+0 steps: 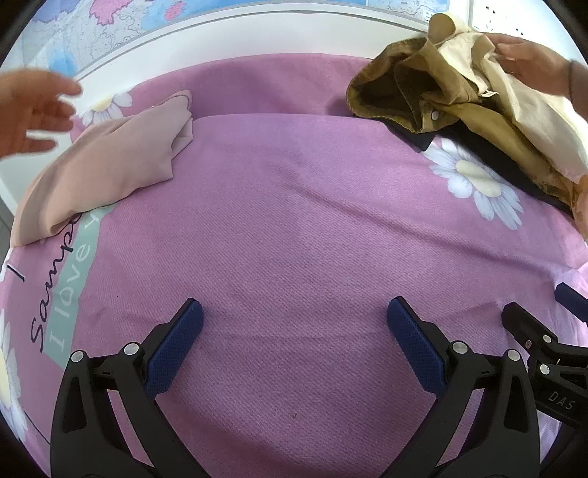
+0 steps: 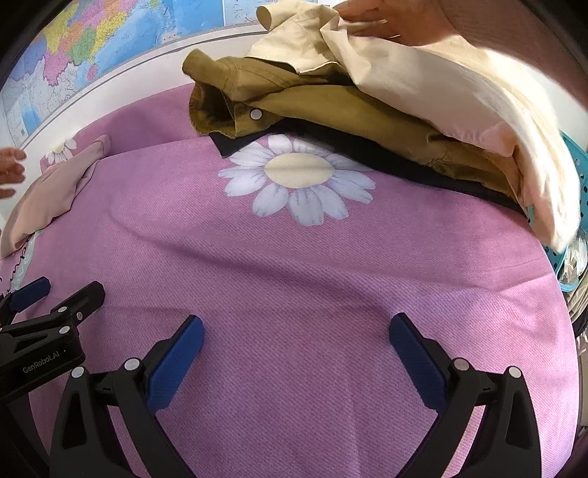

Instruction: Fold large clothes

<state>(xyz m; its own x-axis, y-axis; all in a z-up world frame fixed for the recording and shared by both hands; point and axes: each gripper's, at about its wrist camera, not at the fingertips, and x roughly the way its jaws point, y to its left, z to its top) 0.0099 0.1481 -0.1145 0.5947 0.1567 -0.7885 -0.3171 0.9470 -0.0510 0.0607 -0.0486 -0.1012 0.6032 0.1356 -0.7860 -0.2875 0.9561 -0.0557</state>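
A pink sheet (image 1: 294, 220) printed with white daisies (image 2: 297, 180) and script lettering covers the surface, which may be a bed or a bench; the pictures do not settle which. At its far right lies a rumpled pile of large clothes (image 2: 330, 106): an olive-brown jacket (image 1: 400, 92) with a white snap button and an open, dark-lined cuff, a cream garment (image 2: 422, 84) draped loosely over it, and a dark navy piece (image 2: 235, 141) peeking out underneath. A bare hand (image 2: 389, 22) rests on the cream cloth at the top of the pile. At the far left a pale pink garment (image 1: 99, 169) lies folded into a soft, flat bundle, and a second bare hand (image 1: 33, 110), blurred, hovers just beyond it. In the foreground the left tool (image 1: 294, 342) and the right tool (image 2: 296, 353) sit side by side low over the bare middle of the sheet, each with its blue-padded fingers spread wide and gripping nothing. A colourful map (image 2: 92, 40) hangs on the wall behind, and a turquoise perforated basket (image 2: 573, 165) shows at the right edge
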